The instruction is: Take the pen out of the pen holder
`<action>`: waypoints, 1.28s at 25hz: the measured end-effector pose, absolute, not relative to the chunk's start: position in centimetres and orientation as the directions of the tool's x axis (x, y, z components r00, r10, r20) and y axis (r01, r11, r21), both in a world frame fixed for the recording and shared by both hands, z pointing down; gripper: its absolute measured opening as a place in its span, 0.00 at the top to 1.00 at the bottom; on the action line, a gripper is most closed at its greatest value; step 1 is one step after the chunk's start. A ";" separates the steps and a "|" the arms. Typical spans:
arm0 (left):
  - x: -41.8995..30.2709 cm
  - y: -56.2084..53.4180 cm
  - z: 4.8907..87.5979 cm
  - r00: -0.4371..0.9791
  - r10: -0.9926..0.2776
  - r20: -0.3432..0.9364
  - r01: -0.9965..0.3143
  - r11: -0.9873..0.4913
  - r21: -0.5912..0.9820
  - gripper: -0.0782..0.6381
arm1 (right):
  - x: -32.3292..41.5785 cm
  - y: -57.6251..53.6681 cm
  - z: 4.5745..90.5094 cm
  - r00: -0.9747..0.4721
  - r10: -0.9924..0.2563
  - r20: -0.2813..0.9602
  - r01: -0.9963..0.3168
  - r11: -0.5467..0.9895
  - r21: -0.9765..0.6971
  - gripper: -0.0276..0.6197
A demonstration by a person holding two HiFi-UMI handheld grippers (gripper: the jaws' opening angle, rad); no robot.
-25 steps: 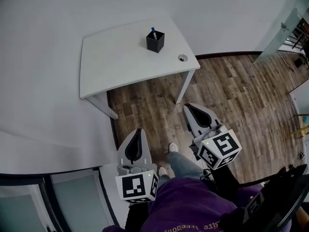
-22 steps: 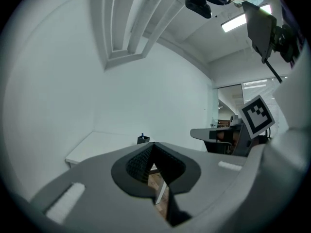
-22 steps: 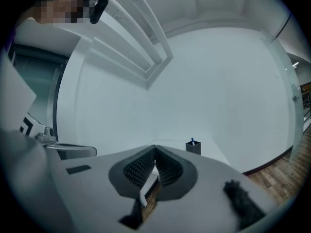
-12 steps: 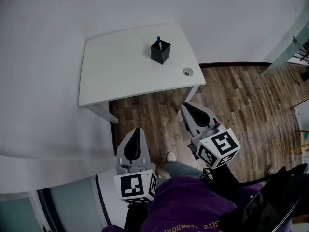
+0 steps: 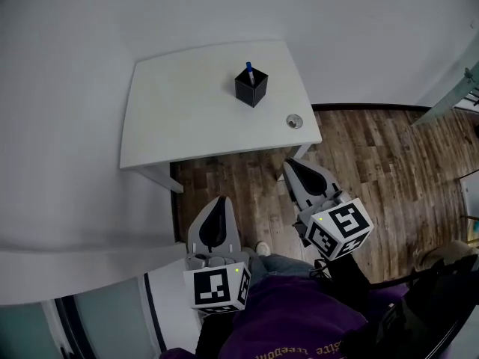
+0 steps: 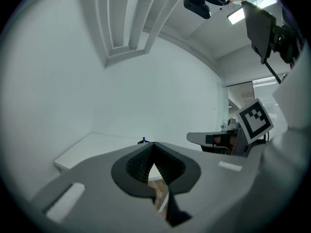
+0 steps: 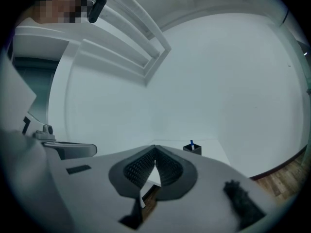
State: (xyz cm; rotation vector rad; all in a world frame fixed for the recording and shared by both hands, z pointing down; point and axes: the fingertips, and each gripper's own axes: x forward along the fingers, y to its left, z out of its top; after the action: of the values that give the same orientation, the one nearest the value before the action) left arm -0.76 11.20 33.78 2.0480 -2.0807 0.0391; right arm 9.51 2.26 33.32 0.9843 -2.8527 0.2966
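A black square pen holder (image 5: 251,88) stands on the white table (image 5: 179,111), toward its far right part, with a blue-capped pen (image 5: 250,72) upright in it. The right gripper view shows the pen holder (image 7: 192,149) small and far ahead. My left gripper (image 5: 214,217) and right gripper (image 5: 293,169) hang over the wooden floor, short of the table's near edge. Both are shut with nothing between the jaws. In the left gripper view only the pen tip (image 6: 143,141) peeks over the jaws.
A round grommet (image 5: 295,121) sits near the table's right front corner. The table stands in a corner of white walls. Wooden floor (image 5: 374,163) spreads to the right. My legs and a shoe (image 5: 263,248) are below the grippers.
The table and pen holder have come closer and lower in the head view as I walk toward them. Both grippers stay shut and level, carried forward together.
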 end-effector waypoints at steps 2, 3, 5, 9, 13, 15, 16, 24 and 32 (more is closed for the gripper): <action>-0.9 10.6 33.8 -0.009 -0.984 0.178 -0.991 0.033 0.132 0.88 | 9.5 1.6 33.4 -0.785 -0.597 0.164 -0.618 0.771 -0.152 0.94; -1.1 10.2 33.8 -0.013 -0.984 0.179 -0.991 0.036 0.130 0.88 | 9.4 1.2 33.4 -0.786 -0.597 0.162 -0.618 0.771 -0.154 0.94; -1.6 9.3 34.0 -0.018 -0.983 0.182 -0.991 0.042 0.128 0.88 | 9.2 0.4 33.5 -0.786 -0.596 0.162 -0.617 0.771 -0.156 0.94; -2.7 7.1 34.1 -0.009 -0.983 0.182 -0.991 0.033 0.126 0.88 | 8.6 -1.3 33.9 -0.781 -0.603 0.166 -0.624 0.764 -0.163 0.94; -4.0 4.0 34.3 0.011 -0.985 0.175 -0.992 0.011 0.128 0.88 | 7.6 -4.3 34.1 -0.764 -0.623 0.168 -0.645 0.748 -0.157 0.94; -4.8 2.2 34.5 0.024 -0.983 0.180 -0.992 -0.001 0.126 0.88 | 7.0 -6.1 34.1 -0.756 -0.631 0.173 -0.654 0.741 -0.153 0.94; -5.3 1.4 34.5 0.031 -0.983 0.183 -0.992 -0.008 0.125 0.88 | 6.6 -6.9 34.0 -0.752 -0.635 0.175 -0.658 0.738 -0.151 0.94; -9.1 -5.0 35.2 0.072 -0.977 0.199 -0.990 -0.046 0.136 0.88 | 2.8 -12.9 34.1 -0.736 -0.651 0.188 -0.676 0.724 -0.140 0.94; -12.6 -9.4 35.3 0.105 -0.975 0.194 -0.987 -0.078 0.139 0.88 | -0.3 -17.4 34.8 -0.705 -0.678 0.206 -0.707 0.695 -0.132 0.94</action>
State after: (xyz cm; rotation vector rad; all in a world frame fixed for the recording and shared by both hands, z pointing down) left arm -12.58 -9.38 35.30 2.1473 -1.9566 0.0741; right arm -0.31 -17.36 34.78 1.1350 -2.7607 0.3042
